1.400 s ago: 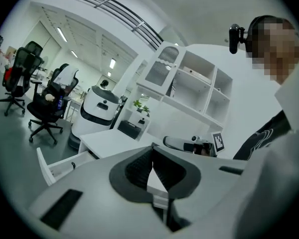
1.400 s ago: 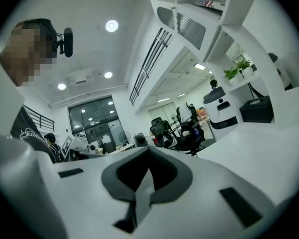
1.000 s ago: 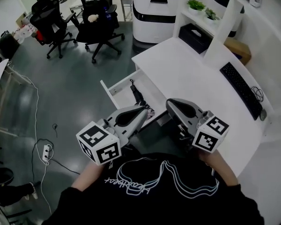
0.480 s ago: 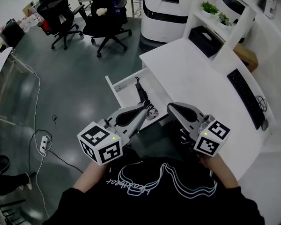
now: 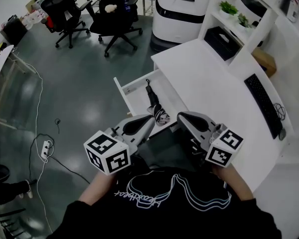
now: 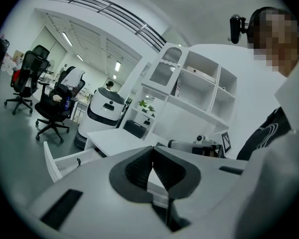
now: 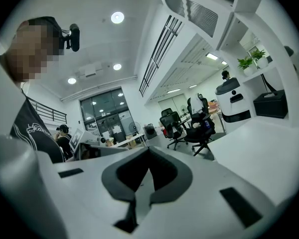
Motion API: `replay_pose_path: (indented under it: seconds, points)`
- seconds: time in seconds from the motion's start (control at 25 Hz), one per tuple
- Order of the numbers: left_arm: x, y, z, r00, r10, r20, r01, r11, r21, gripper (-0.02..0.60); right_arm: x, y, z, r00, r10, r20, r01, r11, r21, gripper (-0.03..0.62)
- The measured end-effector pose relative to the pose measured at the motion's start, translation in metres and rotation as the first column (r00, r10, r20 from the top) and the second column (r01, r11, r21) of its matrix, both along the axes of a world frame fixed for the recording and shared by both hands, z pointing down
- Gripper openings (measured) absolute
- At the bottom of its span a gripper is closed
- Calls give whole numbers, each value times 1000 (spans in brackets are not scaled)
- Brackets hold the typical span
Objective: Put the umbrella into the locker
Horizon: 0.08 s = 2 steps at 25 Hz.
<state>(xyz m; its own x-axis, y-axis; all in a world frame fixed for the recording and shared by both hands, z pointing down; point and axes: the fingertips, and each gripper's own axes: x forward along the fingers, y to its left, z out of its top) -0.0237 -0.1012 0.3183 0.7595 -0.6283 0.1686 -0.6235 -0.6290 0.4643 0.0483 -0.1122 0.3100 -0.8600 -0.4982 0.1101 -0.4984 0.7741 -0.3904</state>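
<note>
1. The left gripper has its fingers pressed together at the tips, and they hold nothing.
2. The right gripper is closed the same way, pad against pad, and it is also empty.
3. The umbrella lies folded in the open drawer, just ahead of my left fingertips. Its patterned end is nearest them and its black handle points away.
4. The drawer's near edge sits right under both sets of fingertips, so the drawer's wall is what I meet first.
5. The white desk runs ahead of the right fingers and off to their right. A black keyboard lies well out on that side.
6. Far beyond the fingers stand a white machine and black office chairs.
7. Left of the left fingers, down on the grey floor, a power strip trails its cable.
</note>
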Motion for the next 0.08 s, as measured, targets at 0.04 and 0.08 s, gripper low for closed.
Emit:
replay_pose_path:
  seconds: [0.04,0.08]
  points:
    - [-1,0,3,1000,-1,-1,1,1000,-5,5,0,1,2,1000,-2,1,2,1000,-4,3]
    - [-1,1,5,1000,-1,-2,1,1000,-9,5,-1,1,4,1000,-3,3,3,1000,-8,3]
